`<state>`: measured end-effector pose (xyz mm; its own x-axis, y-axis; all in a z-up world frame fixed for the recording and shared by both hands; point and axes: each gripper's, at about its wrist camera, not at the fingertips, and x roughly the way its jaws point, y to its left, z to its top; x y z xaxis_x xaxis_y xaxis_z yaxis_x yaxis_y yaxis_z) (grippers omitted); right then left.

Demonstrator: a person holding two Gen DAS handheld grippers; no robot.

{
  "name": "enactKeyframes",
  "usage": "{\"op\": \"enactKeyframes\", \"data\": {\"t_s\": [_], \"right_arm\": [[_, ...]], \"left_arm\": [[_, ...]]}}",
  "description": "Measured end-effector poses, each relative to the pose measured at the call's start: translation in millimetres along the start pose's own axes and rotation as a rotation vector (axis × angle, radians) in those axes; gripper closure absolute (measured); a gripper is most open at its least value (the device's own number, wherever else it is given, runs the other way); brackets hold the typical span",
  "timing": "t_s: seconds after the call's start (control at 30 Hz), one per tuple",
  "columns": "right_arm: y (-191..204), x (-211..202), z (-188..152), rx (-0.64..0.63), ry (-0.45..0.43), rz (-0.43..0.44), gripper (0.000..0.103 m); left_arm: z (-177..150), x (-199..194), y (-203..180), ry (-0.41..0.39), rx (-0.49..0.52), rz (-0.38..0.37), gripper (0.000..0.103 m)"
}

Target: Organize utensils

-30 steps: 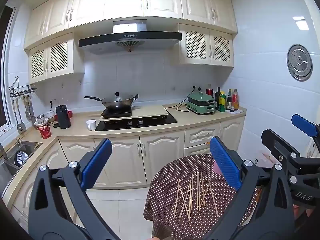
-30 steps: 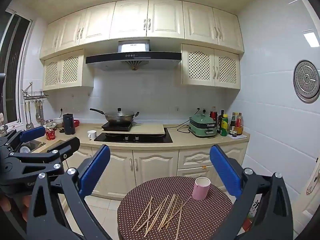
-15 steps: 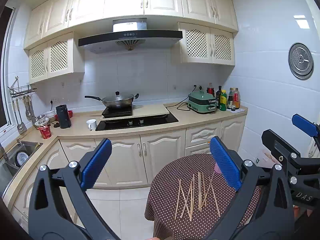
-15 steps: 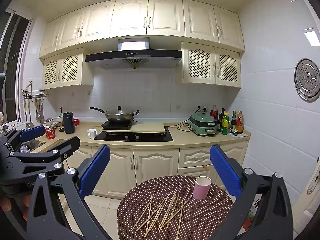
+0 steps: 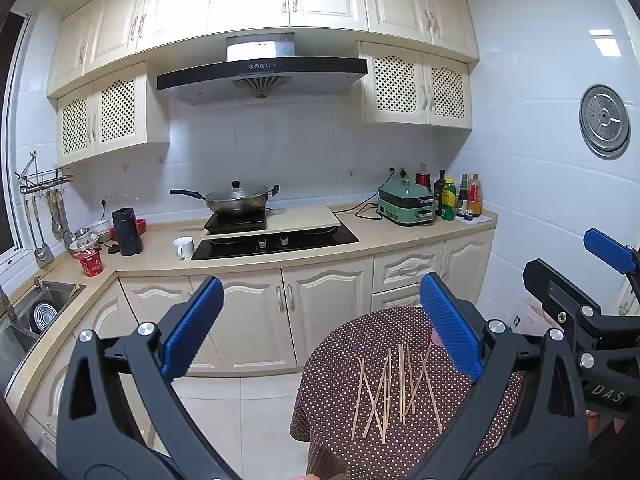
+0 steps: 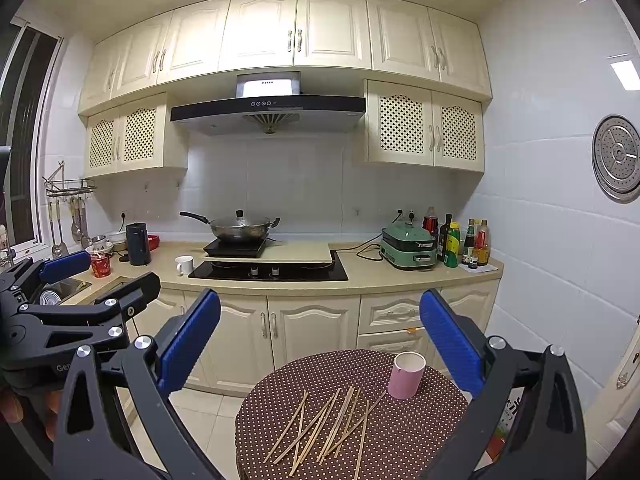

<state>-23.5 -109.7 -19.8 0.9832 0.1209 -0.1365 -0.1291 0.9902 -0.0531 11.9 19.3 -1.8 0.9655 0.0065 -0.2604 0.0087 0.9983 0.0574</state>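
Two spread grippers — left gripper (image 5: 320, 328), right gripper (image 6: 320, 340) — above chopsticks (image 6: 328, 420) mid-table (image 6: 420, 440).

Left gripper (image 5: 322, 330): black plastic frame, triangular cutouts, silver screws at pivots, 2 blue ribbed pads (image 5: 193, 326). Right gripper (image 6: 320, 342): same black frame, silver screws, blue ribbed pads (image 6: 450, 342). White lettering "DAS" on right gripper body in left view. Bit of skin, fingers (image 6: 10, 408), at left edge.
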Motion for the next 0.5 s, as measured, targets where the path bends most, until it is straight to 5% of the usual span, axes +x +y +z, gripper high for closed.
{"op": "enactKeyframes", "data": {"t_s": [0.5], "right_arm": [[0.7, 3.2, 0.5, 0.005, 0.007, 0.001, 0.007]], "left_arm": [[0.7, 1.2, 6.2, 0.001, 0.002, 0.0, 0.007]]}}
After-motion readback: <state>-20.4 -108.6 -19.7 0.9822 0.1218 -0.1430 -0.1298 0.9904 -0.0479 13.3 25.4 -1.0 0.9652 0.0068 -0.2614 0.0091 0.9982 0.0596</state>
